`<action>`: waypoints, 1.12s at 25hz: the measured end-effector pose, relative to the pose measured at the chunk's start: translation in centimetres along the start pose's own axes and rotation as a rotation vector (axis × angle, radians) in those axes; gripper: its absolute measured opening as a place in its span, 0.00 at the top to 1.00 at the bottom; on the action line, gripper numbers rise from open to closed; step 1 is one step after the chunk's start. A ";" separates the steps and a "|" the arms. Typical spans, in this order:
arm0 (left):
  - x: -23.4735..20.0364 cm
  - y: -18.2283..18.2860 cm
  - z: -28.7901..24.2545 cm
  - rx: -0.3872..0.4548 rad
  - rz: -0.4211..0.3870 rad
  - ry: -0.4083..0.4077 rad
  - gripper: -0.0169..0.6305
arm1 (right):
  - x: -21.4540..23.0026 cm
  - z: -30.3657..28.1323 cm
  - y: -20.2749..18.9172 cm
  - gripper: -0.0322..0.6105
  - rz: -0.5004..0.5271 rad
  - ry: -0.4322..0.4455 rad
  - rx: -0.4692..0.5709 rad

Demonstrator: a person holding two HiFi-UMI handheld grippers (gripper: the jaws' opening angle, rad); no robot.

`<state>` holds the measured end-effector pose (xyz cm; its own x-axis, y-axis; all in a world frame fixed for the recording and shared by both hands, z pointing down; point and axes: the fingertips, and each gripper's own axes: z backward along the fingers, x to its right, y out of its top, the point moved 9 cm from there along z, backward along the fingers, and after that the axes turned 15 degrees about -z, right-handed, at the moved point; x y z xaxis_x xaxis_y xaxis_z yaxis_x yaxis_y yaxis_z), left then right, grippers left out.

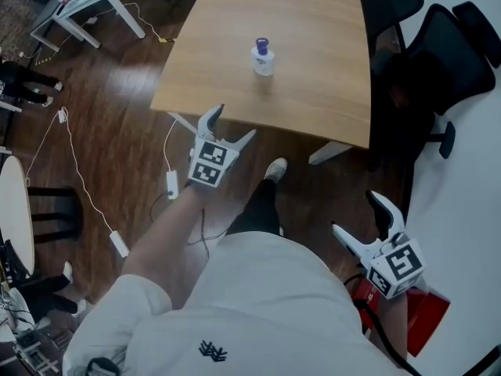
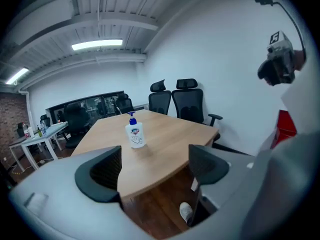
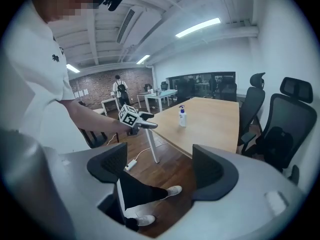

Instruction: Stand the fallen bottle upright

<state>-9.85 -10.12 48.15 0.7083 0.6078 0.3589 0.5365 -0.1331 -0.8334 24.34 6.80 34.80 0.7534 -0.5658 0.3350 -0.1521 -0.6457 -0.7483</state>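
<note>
On the pale wooden tabletop (image 1: pixel 313 77), toward its middle, a small clear pump bottle with a blue cap and a white label (image 1: pixel 264 57) stands upright, alone, with nothing touching it. Nearest to it, the left gripper (image 1: pixel 235 124) hangs off the table's near edge, pointing toward the bottle but well apart from it; its jaws stand spread with nothing between them. Lower, by the person's side, the right gripper (image 1: pixel 356 214) is over the dark wood floor (image 1: pixel 133 131), jaws likewise apart and empty. Black office chairs (image 1: pixel 438 61) stand beyond the table's right side.
</note>
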 end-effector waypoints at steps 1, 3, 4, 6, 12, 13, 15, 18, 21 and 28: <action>0.7 0.2 2.5 -0.003 -0.002 -0.024 0.35 | -0.9 0.2 -0.9 0.31 -0.001 0.013 0.002; 1.8 0.5 7.3 -0.006 0.000 -0.079 0.35 | -3.0 0.6 -2.2 0.31 0.004 0.039 0.008; 2.2 0.7 9.6 -0.004 0.000 -0.112 0.35 | -3.9 0.8 -2.7 0.31 0.007 0.046 0.018; 3.0 1.2 13.5 0.004 0.000 -0.179 0.35 | -5.5 1.2 -3.1 0.31 0.015 0.047 0.057; 4.9 2.7 22.5 0.046 0.030 -0.254 0.35 | -9.7 1.2 -4.5 0.31 -0.001 0.036 0.151; 4.9 3.0 23.9 0.066 0.049 -0.251 0.36 | -10.7 0.9 -4.7 0.31 0.006 0.038 0.149; 5.3 3.5 26.6 0.114 0.073 -0.258 0.38 | -12.8 0.3 -5.3 0.31 0.022 0.037 0.147; 6.4 3.3 30.9 0.188 0.056 -0.323 0.37 | -16.2 -0.6 -6.5 0.31 0.016 0.034 0.160; 7.8 1.3 35.5 0.221 -0.013 -0.421 0.37 | -20.5 -1.4 -8.4 0.31 -0.025 0.014 0.194; 5.9 -5.3 43.6 0.279 0.062 -0.509 0.38 | -31.7 -4.4 -11.4 0.31 -0.015 -0.023 0.207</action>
<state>-28.47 28.31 36.38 0.3881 0.9142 0.1167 0.3115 -0.0109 -0.9502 -0.63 29.90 35.24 0.7694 -0.5437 0.3354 -0.0082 -0.5334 -0.8458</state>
